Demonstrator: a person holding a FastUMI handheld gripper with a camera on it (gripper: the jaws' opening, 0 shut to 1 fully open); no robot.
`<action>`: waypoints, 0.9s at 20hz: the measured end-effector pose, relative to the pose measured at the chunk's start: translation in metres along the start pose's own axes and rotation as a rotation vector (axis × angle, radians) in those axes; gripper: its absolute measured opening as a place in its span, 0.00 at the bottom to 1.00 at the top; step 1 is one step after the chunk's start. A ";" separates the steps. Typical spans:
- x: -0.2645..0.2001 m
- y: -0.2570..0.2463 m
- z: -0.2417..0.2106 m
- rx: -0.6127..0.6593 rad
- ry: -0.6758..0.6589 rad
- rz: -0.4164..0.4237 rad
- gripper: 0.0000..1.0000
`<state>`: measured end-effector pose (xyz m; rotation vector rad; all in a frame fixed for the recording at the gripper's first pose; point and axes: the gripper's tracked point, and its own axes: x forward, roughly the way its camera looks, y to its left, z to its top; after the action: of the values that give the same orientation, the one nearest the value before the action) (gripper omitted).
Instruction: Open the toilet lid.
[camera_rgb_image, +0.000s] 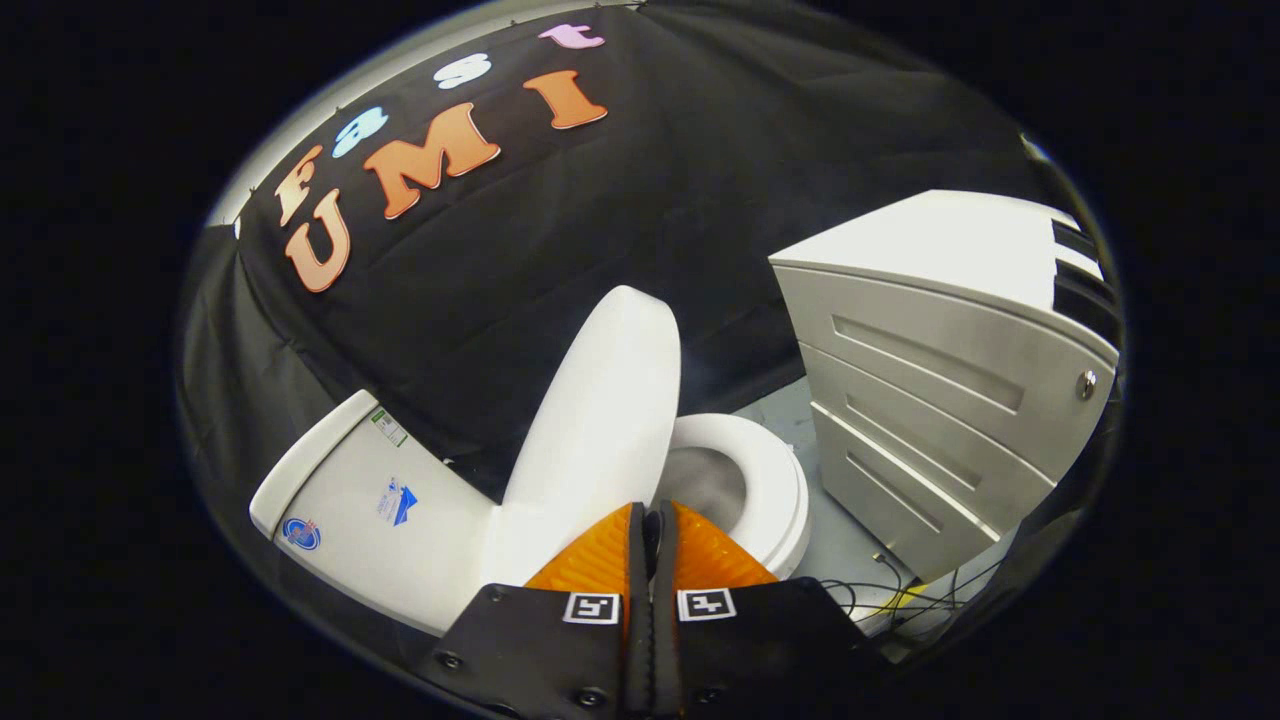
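Note:
The white toilet lid (600, 400) stands raised, nearly upright, leaning toward the tank (370, 510). Beside it the white seat ring (775, 480) lies down over the open bowl (705, 480). My gripper (650, 510) is shut, its two orange fingers (590, 565) pressed side by side with only a thin dark slit between them. Nothing white shows in that slit. The fingertips sit right at the lid's lower edge, where lid and seat meet; I cannot tell whether they touch it.
A white drawer cabinet (940, 380) with a round lock stands close beside the toilet, past the seat. Loose cables (880, 595) lie on the grey floor (790, 415) at the cabinet's foot. Black cloth hangs behind the toilet.

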<state>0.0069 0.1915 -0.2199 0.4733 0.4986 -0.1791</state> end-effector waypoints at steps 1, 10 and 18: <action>-0.002 0.009 0.005 -0.053 -0.021 0.002 0.08; -0.022 0.068 0.022 -0.373 -0.108 -0.024 0.08; -0.037 0.122 0.027 -0.538 -0.165 -0.028 0.08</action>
<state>0.0197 0.2873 -0.1330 -0.0740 0.3719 -0.1035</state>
